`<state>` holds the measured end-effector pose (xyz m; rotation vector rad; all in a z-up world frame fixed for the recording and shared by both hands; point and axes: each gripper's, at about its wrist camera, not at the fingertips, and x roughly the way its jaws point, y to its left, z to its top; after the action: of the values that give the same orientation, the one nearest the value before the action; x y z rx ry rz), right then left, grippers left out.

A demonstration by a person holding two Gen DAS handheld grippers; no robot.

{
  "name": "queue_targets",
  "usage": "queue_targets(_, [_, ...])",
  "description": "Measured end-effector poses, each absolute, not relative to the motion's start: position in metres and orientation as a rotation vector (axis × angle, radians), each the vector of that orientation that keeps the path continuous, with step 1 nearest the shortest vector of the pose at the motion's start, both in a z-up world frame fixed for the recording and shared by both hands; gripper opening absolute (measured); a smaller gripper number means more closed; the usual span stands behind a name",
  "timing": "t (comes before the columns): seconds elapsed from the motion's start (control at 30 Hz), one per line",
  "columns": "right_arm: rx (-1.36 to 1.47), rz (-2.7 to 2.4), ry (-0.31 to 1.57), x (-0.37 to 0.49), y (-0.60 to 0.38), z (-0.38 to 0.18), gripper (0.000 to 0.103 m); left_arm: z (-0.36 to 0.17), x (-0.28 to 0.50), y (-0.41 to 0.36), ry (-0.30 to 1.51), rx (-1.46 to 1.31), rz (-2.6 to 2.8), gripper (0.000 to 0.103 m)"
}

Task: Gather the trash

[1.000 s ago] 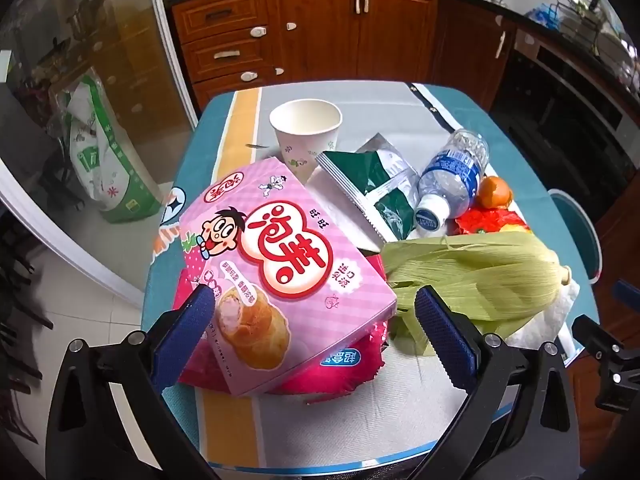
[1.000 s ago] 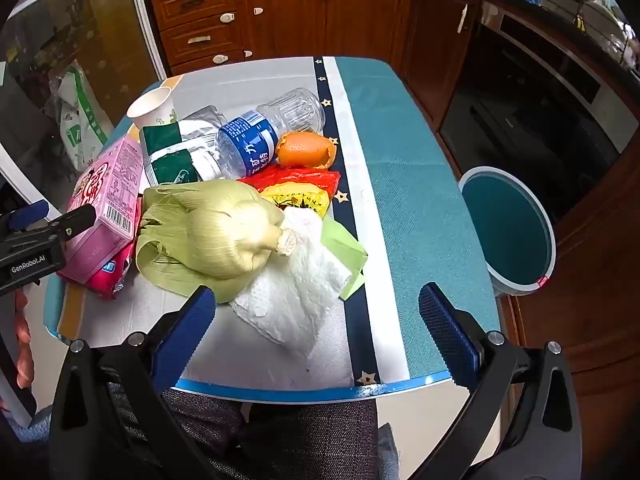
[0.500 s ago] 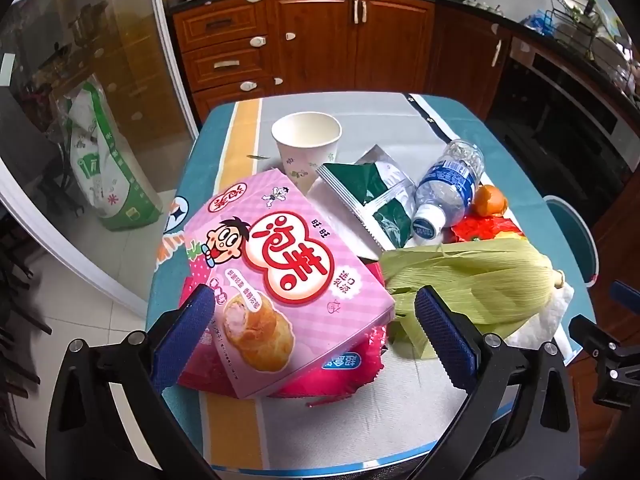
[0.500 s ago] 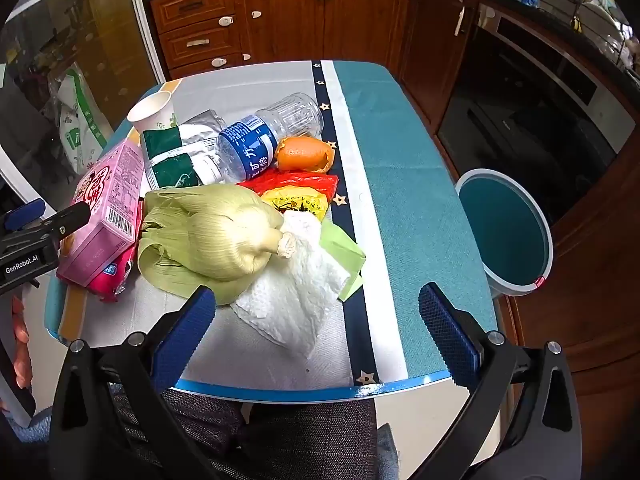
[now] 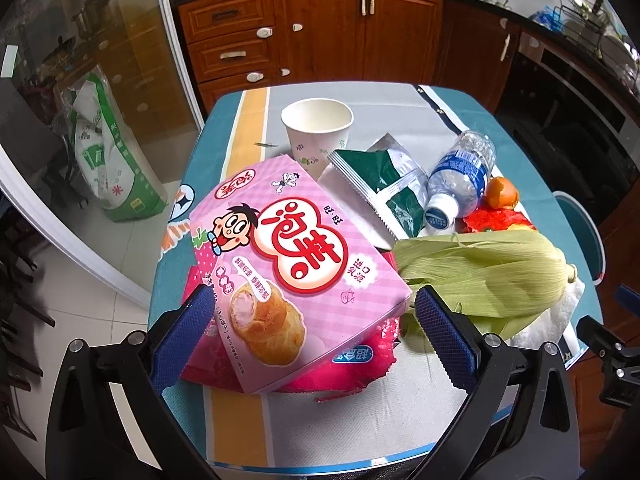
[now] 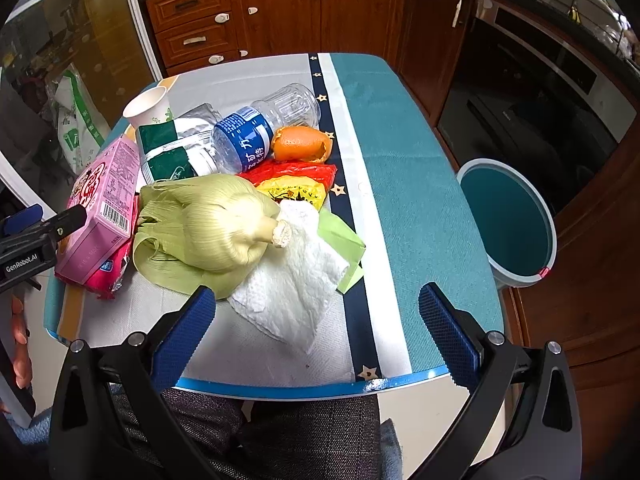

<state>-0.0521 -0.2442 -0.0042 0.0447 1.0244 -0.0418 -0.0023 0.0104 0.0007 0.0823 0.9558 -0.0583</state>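
A pile of trash lies on the table (image 6: pixel 408 168). A pink snack box (image 5: pixel 296 272) rests on a red wrapper (image 5: pixel 360 372) at the left; it also shows in the right wrist view (image 6: pixel 100 212). Beside it lie corn husks (image 6: pixel 208 224), a white paper towel (image 6: pixel 296 292), a plastic bottle (image 6: pixel 264 132), an orange peel (image 6: pixel 300 144), a green packet (image 5: pixel 380 188) and a paper cup (image 5: pixel 318 132). My left gripper (image 5: pixel 312 336) is open, hovering over the near end of the pink box. My right gripper (image 6: pixel 316 336) is open above the table's near edge, by the paper towel.
A teal trash bin (image 6: pixel 508 216) stands on the floor right of the table. Brown cabinets (image 6: pixel 320 8) line the far wall, an oven (image 6: pixel 540 92) is at the right. A green-and-white sack (image 5: pixel 108 152) leans by a glass door at the left.
Both views have pulled back slightly from the table, so the trash sits a little farther off. Both grippers stay open. Nothing on the table has moved.
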Motion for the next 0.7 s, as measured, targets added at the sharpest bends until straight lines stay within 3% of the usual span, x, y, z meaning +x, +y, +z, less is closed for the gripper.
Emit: queue_targets(0.7, [0.038, -0.034, 1.051, -0.0486, -0.2371, -0.0131, 0.098, -0.0077, 0.0002, 0.0094, 0.981, 0.097, -0.063, 0.100])
